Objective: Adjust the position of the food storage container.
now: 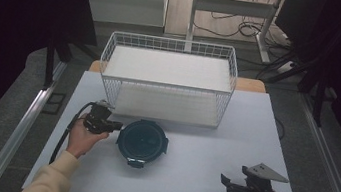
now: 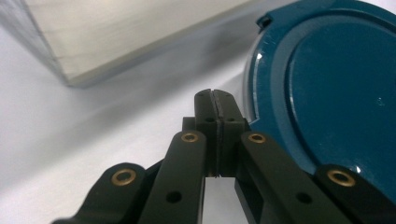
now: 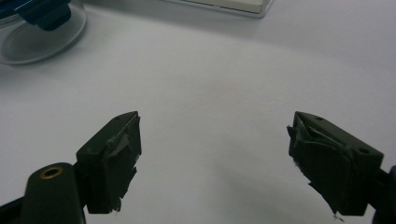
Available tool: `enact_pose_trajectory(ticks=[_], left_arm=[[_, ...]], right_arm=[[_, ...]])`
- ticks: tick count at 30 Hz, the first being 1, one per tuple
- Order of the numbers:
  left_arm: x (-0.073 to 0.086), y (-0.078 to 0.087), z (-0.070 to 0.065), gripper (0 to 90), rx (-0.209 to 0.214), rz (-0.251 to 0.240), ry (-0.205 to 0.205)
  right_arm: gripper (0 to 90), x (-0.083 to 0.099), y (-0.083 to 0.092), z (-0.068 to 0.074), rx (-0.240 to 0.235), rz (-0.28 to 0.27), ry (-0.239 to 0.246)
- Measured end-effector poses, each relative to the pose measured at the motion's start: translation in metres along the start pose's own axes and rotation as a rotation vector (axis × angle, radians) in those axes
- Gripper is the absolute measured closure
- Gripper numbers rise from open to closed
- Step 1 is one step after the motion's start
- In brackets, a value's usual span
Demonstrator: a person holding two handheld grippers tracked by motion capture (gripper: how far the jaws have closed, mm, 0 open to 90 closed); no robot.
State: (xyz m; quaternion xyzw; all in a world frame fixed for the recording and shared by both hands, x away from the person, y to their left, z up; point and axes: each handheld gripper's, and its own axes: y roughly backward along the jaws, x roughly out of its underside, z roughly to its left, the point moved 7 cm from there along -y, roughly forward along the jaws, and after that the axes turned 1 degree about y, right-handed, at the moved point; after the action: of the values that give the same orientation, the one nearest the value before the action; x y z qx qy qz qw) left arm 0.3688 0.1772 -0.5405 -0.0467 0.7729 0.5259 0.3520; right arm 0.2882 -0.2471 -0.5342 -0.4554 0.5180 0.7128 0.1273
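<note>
Two handheld grippers are working over a white table [image 1: 201, 151], where a round dark-teal lidded container [image 1: 142, 141] is sitting in front of a white wire basket [image 1: 168, 78]. At the container's left edge, the left gripper [image 1: 114, 126] is hovering with its jaws pressed fully together and clasping nothing; in the left gripper view the closed tips [image 2: 215, 100] are lying just beside the teal lid [image 2: 336, 93], at its rim, though whether they are touching it cannot be told. Well apart from the container, toward the table's near right corner, the right gripper [image 1: 225, 180] is resting in the person's hand with its jaws standing wide and nothing between them. In the right gripper view the container's clear bowl [image 3: 42, 28] is showing far off to the upper left of those spread jaws, with bare tabletop between.
</note>
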Motion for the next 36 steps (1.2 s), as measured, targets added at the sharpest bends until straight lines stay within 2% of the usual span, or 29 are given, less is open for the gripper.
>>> enact_pose_trajectory(ticks=[4,15,26,36], left_arm=[[0.002,-0.002,0.0,90.0,-0.002,0.018,0.002],[0.003,-0.002,-0.002,90.0,-0.015,0.023,0.03],[0.006,-0.001,-0.007,90.0,0.007,0.017,0.034],[0.004,-0.007,-0.024,90.0,0.039,0.022,0.01]], right_arm=[[16.8,0.0,0.001,-0.003,0.009,-0.005,-0.01],[16.9,-0.002,0.0,-0.005,0.022,0.0,-0.012],[17.2,-0.005,0.003,-0.007,0.033,-0.016,-0.026],[17.3,-0.006,0.004,-0.008,0.037,-0.021,-0.033]])
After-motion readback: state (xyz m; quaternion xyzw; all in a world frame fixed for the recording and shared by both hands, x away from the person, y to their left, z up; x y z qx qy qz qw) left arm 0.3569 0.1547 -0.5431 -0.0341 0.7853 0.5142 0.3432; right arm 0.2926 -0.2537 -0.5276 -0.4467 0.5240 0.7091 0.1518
